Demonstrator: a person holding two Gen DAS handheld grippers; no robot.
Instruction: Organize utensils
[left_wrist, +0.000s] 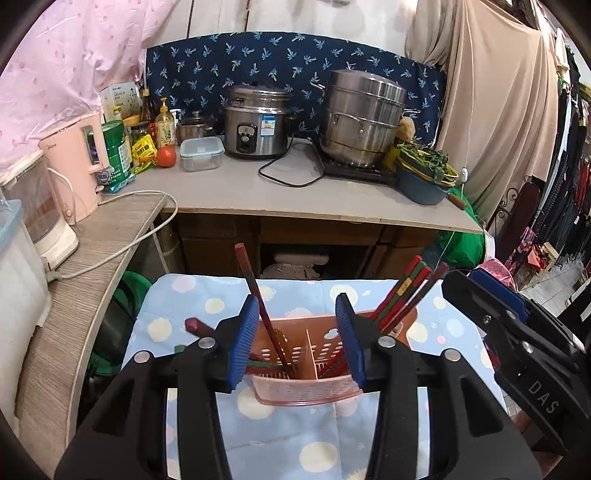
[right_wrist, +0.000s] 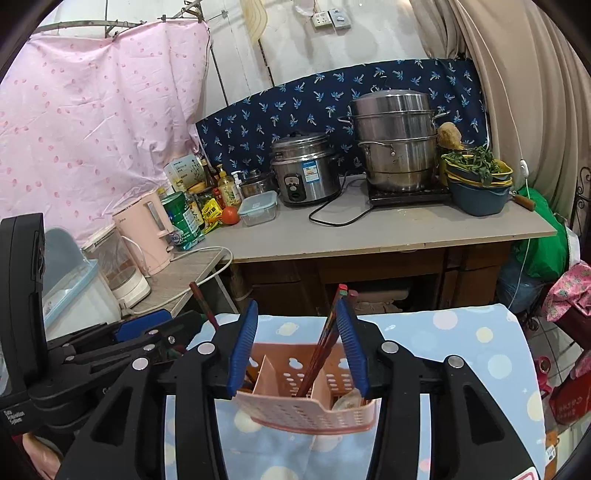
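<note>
Nearest, low in the left wrist view, the left gripper (left_wrist: 297, 339) stands with its blue pads spread wide, nothing between them; the pink perforated plastic utensil caddy (left_wrist: 306, 391) sits just beyond, on the blue cloth with pale dots (left_wrist: 177, 314). A single dark red chopstick (left_wrist: 255, 291) leans in its left compartment, and a bundle of red and green chopsticks (left_wrist: 406, 291) leans out of the right one. At lower centre of the right wrist view, the right gripper (right_wrist: 297, 347) is likewise parted and empty before the caddy. Farther back, mid-frame, a steel rice cooker (left_wrist: 256, 125) and a stacked steel steamer pot (left_wrist: 364, 118) stand on the grey countertop (left_wrist: 258, 192).
</note>
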